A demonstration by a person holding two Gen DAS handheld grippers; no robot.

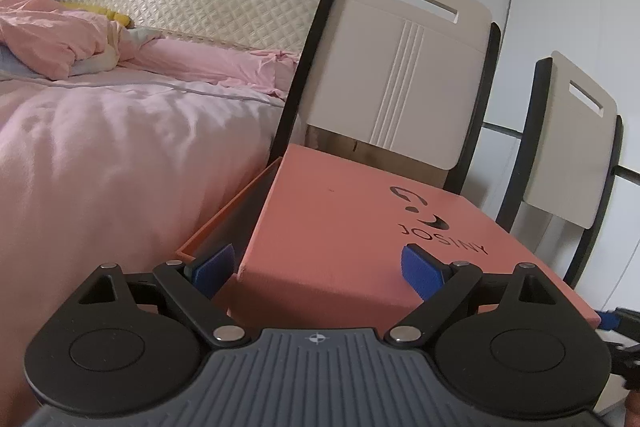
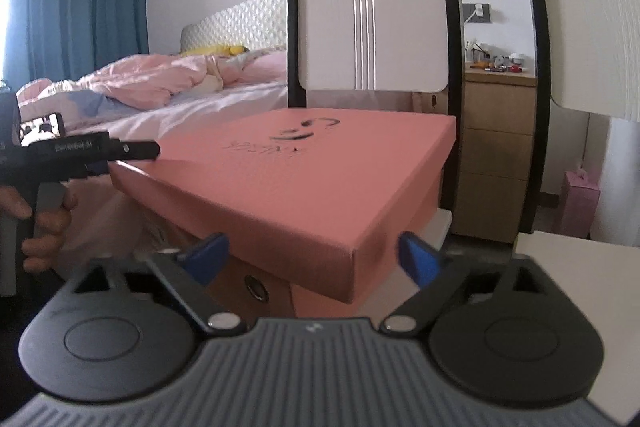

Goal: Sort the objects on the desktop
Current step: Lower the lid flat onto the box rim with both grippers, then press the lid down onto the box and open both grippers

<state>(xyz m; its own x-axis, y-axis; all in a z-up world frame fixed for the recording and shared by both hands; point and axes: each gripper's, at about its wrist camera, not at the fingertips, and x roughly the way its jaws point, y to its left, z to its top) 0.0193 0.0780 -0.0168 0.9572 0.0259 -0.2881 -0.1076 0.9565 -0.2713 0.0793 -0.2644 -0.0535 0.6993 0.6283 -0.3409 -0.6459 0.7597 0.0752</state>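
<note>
Salmon-pink cardboard box lid (image 2: 304,183), printed with a dark logo, is sitting askew over the orange box base (image 1: 224,227), one corner of the base showing uncovered. The lid is lying directly ahead of both grippers, close in, its long axis running away toward the cream chair back (image 2: 372,19). The left gripper (image 1: 320,267) is standing released, blue fingertips (image 1: 420,273) spread at the lid's near corner, one to either side and apparently not pressing. The right gripper (image 2: 316,257) is likewise standing wide open, a lid corner pointing between its tips; it is judged about as near as the left. In the right wrist view the left tool is reaching the lid's far-left edge; whether it is touching there cannot be told. The box interior, its contents and the supporting surface are hidden; the base's front is partly cut off below the lid.
</note>
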